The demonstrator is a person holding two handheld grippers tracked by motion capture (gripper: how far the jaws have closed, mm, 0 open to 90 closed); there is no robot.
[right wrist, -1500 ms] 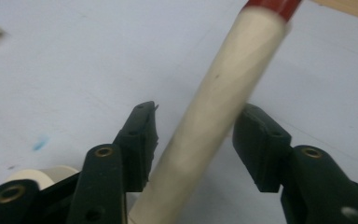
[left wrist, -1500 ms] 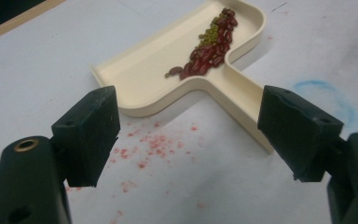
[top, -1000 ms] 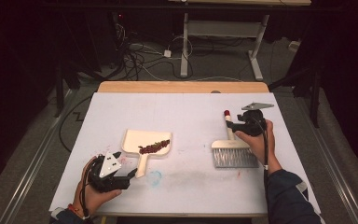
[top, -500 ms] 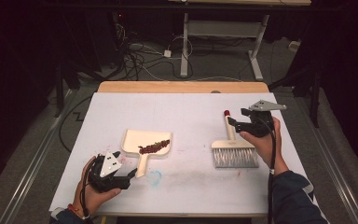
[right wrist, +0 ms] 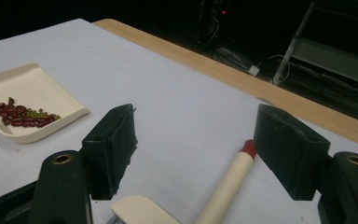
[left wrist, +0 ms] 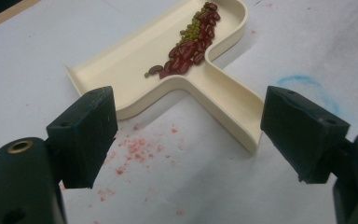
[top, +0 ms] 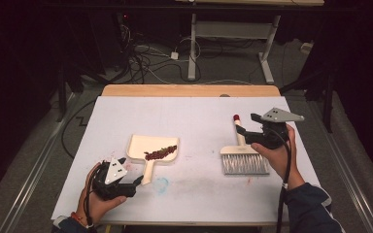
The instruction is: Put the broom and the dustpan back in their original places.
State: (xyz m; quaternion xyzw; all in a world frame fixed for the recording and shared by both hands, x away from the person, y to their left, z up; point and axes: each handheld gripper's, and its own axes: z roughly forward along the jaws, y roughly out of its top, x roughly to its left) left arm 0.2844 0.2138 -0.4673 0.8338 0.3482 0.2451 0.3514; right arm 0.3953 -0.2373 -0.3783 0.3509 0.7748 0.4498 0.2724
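White paper is covering the table (top: pixel 194 116), with a strip of bare wood showing along its far edge and dark floor, cables and desk legs lying beyond it. Pink specks and a faint blue scribble are marking the paper near the person's side.

At the left of the table a cream dustpan (top: pixel 151 146) is lying flat, its handle pointing toward the person. 1 line of beans (top: pixel 160 154), dark red with some small green ones, is sitting along the pan's rear wall where the handle begins; the left gripper view is showing them (left wrist: pixel 191 44) in the same place.

Just off the end of that handle the left gripper (top: pixel 135 182) is hovering in the left hand (top: pixel 99 199). Its 2 jaws are standing wide apart with nothing between the pads: in the left gripper view the handle's end is lying on the paper ahead of them, untouched.

At the right of the table a brush (top: pixel 243 158) is lying flat, bristles toward the person and its red-tipped handle pointing away. The right gripper (top: pixel 246 132) is hanging above the handle in the right hand (top: pixel 277 150), pointing left across the table. Its jaws have just been opening and are now spread wide, gripping nothing. In the right gripper view the handle (right wrist: pixel 226 184) is running up between the 2 jaws but below them, clear of both pads, while the dustpan (right wrist: pixel 32 100) is lying well apart at the left.
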